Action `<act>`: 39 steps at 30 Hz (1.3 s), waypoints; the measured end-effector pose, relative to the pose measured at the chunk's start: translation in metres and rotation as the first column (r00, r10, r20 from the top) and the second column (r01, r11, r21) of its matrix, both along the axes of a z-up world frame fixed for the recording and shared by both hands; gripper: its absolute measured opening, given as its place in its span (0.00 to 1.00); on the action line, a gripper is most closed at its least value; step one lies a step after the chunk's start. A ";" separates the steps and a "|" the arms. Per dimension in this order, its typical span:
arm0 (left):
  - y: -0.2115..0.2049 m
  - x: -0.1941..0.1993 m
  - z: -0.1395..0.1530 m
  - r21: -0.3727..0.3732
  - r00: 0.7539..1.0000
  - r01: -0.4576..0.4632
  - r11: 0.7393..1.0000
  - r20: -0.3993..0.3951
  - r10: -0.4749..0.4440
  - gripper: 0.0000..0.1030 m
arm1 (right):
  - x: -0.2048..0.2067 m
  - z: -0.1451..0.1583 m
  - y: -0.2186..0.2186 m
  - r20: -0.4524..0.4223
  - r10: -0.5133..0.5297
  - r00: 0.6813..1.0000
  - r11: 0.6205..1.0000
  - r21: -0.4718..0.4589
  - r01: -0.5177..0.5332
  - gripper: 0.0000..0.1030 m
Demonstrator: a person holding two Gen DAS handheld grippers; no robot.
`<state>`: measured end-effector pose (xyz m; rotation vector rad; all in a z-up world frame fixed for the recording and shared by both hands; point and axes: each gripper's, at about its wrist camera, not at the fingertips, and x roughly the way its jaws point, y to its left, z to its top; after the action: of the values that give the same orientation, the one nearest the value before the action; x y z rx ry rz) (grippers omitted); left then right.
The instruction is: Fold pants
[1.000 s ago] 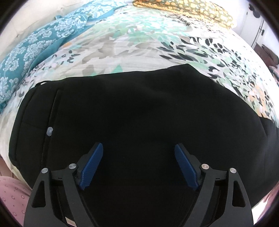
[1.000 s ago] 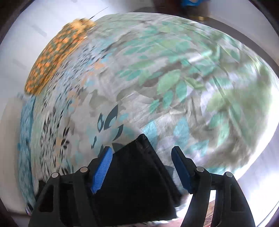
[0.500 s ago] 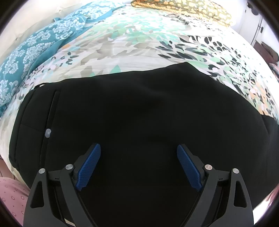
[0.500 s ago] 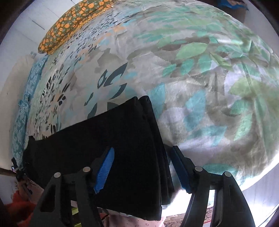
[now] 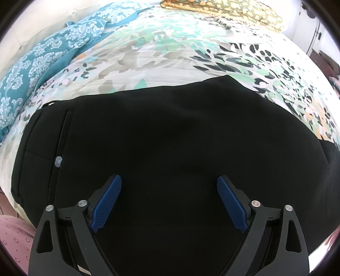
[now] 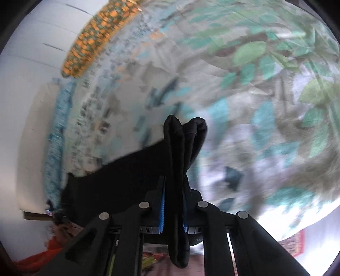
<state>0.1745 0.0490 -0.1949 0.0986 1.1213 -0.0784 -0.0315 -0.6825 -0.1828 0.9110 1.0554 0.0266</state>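
Black pants [image 5: 165,131] lie flat across a floral bedspread [image 5: 148,53], waistband with a pale button [image 5: 58,161] at the left in the left wrist view. My left gripper [image 5: 169,199] hovers open over the pants, its blue pads wide apart and empty. In the right wrist view my right gripper [image 6: 173,203] is shut on the bunched hem end of the pants [image 6: 180,138], which stands up between the pads and is lifted off the bedspread [image 6: 265,95]. That view is motion-blurred.
A teal patterned pillow [image 5: 46,55] lies at the left of the bed and an orange-dotted pillow [image 5: 223,8] at its head, also seen in the right wrist view [image 6: 95,38]. A pink cloth [image 5: 14,237] shows at the near left edge.
My right gripper has closed on the hem end of the pants and raised it, swinging the view. My left gripper has stayed open over the pants, barely moving.
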 end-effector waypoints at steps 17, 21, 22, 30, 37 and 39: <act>0.030 0.004 0.014 -0.195 0.995 -0.100 0.976 -0.034 0.095 0.90 | 0.113 0.014 0.298 0.356 0.106 0.929 0.827 0.487 -0.281 0.13; 0.036 0.004 0.018 -0.214 0.994 -0.111 0.970 -0.032 0.107 0.89 | 0.156 -0.003 0.376 0.325 0.174 0.930 0.819 0.476 -0.320 0.13; 0.037 0.003 0.019 -0.215 0.994 -0.109 0.971 -0.030 0.106 0.89 | 0.163 -0.004 0.395 0.318 0.201 0.927 0.825 0.456 -0.335 0.13; 0.039 -0.008 0.031 -0.282 0.997 -0.080 0.956 -0.013 0.079 0.89 | 0.179 -0.004 0.451 0.203 0.333 0.921 0.900 0.224 -0.375 0.59; -0.020 -0.036 0.062 -0.469 0.969 0.243 0.849 0.076 -0.236 0.89 | 0.127 0.042 0.352 0.286 0.217 0.933 0.975 -0.015 -0.222 0.78; -0.048 -0.047 0.062 -0.439 0.942 0.327 0.837 0.086 -0.323 0.82 | 0.102 0.042 0.332 0.283 0.171 0.944 0.985 -0.058 -0.161 0.78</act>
<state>0.1274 0.0008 -0.1333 -0.1264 1.0431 -0.6414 0.0708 -0.3507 -0.1407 0.7588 0.8550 0.2739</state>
